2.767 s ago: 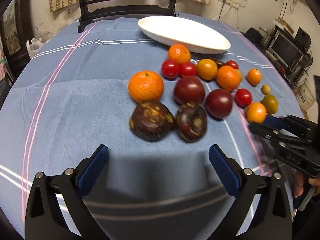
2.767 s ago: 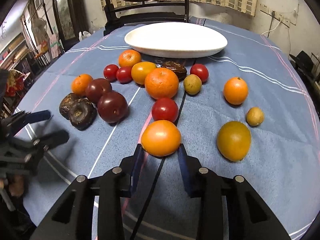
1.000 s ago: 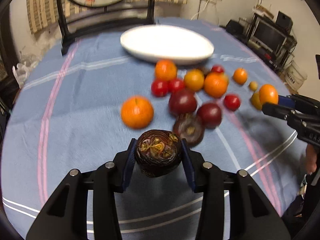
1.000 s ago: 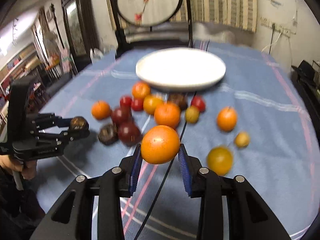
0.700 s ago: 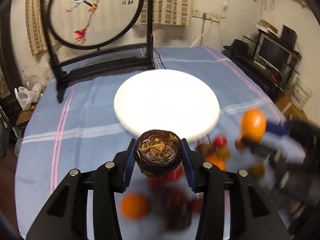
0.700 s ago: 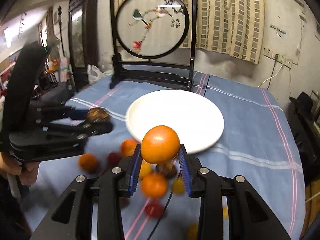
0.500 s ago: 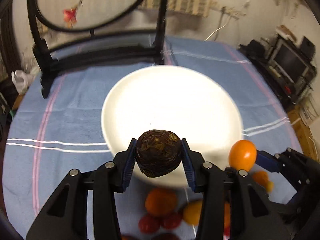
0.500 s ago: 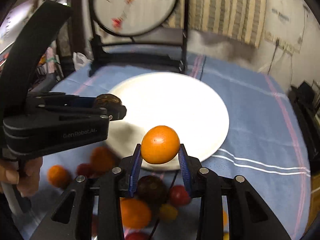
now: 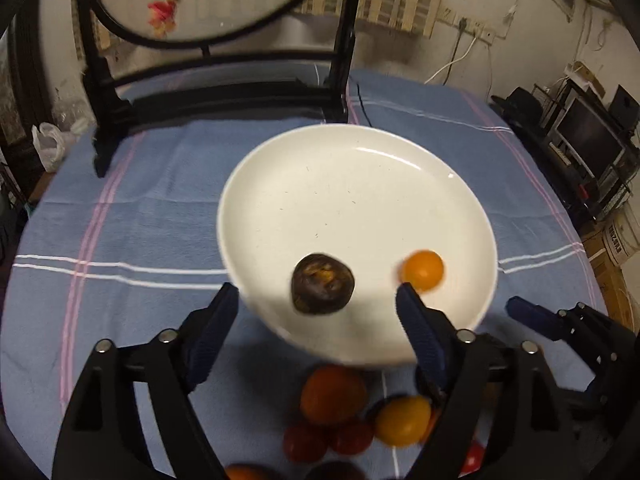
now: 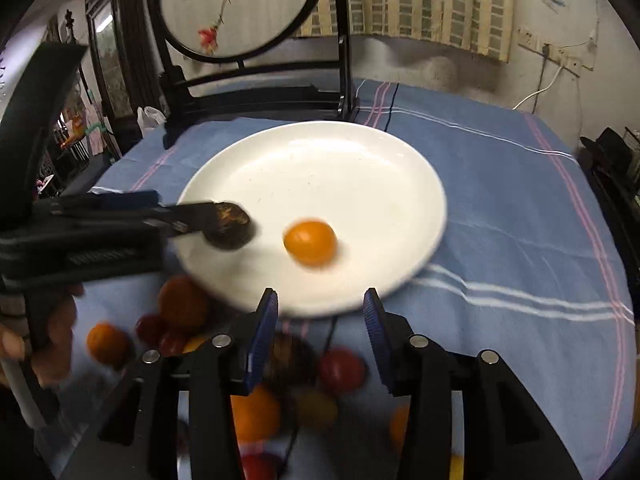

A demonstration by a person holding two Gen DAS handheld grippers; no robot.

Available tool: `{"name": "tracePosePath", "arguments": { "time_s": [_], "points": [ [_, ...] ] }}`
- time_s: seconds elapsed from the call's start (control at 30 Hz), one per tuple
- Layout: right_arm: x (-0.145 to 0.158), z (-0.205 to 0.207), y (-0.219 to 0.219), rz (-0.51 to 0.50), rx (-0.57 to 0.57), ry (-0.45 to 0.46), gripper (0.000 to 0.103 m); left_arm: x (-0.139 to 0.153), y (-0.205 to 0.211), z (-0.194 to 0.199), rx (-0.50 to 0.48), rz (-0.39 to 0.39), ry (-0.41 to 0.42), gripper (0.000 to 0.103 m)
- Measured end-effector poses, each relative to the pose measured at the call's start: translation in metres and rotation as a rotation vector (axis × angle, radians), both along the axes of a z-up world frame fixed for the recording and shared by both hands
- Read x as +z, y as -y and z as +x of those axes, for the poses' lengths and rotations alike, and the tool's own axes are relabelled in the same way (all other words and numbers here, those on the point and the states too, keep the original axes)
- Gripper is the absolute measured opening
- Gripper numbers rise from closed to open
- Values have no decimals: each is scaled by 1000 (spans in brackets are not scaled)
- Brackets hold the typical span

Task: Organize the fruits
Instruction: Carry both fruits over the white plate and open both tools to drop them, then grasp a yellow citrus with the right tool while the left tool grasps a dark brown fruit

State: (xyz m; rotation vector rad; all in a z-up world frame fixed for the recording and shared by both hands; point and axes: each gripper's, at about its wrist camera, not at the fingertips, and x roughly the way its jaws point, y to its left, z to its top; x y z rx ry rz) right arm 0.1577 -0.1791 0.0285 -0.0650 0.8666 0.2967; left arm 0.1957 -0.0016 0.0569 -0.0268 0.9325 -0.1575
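Hardly any writing can be read here. A cardboard box (image 9: 619, 240) on the floor at the right edge of the left wrist view bears dark printed letters running up its side, but they are too small and blurred to make out. Nothing legible shows in the right wrist view.

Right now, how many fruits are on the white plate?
2. A dark brown fruit lies at the near left of the white plate; an orange fruit lies to its right. None seems hidden; the other fruits lie on the cloth.
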Motion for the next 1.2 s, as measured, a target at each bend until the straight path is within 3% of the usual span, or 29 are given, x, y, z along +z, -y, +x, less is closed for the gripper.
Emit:
{"name": "tracePosePath", "arguments": {
  "time_s": [0.07, 0.2, 0.4, 0.53, 0.8, 0.83, 0.9, 1.17, 1.2],
  "points": [
    [3, -24, 11, 8, -9, 14, 53, 7, -8, -28, 7, 24, 43, 91],
    [2, -77, 33, -5, -18, 34, 55, 4, -29, -81, 36, 22, 83, 91],
    [-22, -133, 51, -61, -68, 3, 60, -25, -56, -139, 89, -28, 33, 91],
    [-33, -133, 53, -56, -96, -31, 60, -37, -57, -164, 103, -42, 25, 91],
    [-49, -112, 50, -53, -131, -77, 58, -47, -31, -177, 31, 52, 14, 91],
    [-52, -109, 51, -51, -140, -82, 55, -49, -27, -177, 17, 45, 1, 91],
    [-51, -108, 52, -41, -146, -73, 38, -51, -23, -175, 5, 45, -12, 91],
    [-50, -111, 65, 90, -132, -79, 37, -65, -4, -163, -21, 99, -50, 91],
    [-50, -111, 65, 96, -130, -80, 37, -67, -3, -161, -21, 108, -55, 87]
  ]
}}
